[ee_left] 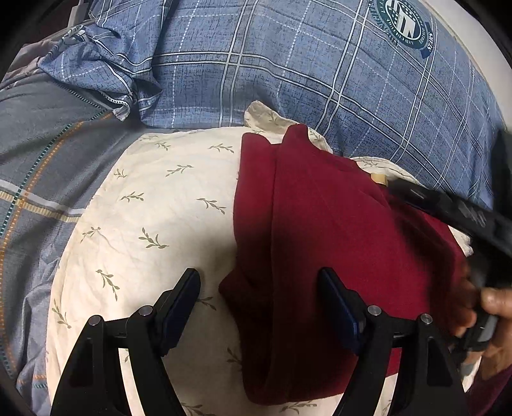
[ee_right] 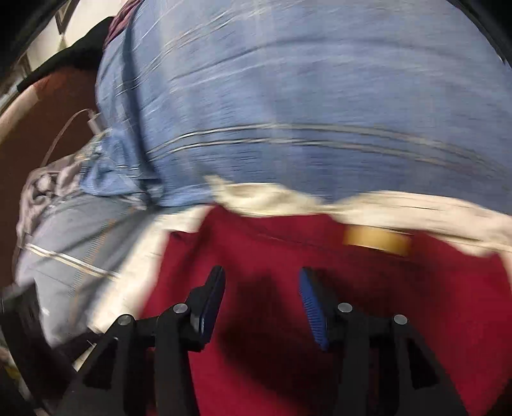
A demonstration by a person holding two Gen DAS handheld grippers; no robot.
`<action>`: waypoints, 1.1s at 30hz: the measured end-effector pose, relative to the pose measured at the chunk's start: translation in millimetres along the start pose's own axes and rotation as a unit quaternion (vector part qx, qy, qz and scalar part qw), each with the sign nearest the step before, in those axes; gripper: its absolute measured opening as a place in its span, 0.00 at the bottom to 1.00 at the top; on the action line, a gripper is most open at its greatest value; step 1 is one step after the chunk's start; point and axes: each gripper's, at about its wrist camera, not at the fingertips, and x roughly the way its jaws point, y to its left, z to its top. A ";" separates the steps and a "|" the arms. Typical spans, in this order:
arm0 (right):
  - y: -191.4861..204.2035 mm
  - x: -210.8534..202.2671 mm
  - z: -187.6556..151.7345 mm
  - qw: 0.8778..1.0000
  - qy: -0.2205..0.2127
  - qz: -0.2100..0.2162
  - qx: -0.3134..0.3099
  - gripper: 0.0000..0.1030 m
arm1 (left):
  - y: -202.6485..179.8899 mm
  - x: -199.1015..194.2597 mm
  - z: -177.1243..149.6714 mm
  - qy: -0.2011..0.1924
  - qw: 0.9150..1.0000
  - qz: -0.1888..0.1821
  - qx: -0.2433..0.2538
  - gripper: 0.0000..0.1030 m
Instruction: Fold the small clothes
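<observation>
Red garment lies lengthwise, near to far, on the pillow; left gripper gapes over its left edge; right gripper, jaws parted, hovers above it.

A big blue checked blanket covers the bed at the back, and it has a round green badge printed on it. A grey striped sheet lies on the left. In front sits a cream pillow with little green leaf sprigs. In the blurry right view, a white charger cable lies on a dark brown surface beside the bed.
</observation>
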 end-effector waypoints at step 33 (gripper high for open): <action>-48.3 -73.7 -41.4 0.994 -0.047 -0.076 0.061 0.55 | -20.7 -12.9 -12.6 -0.040 0.997 0.022 0.056 0.78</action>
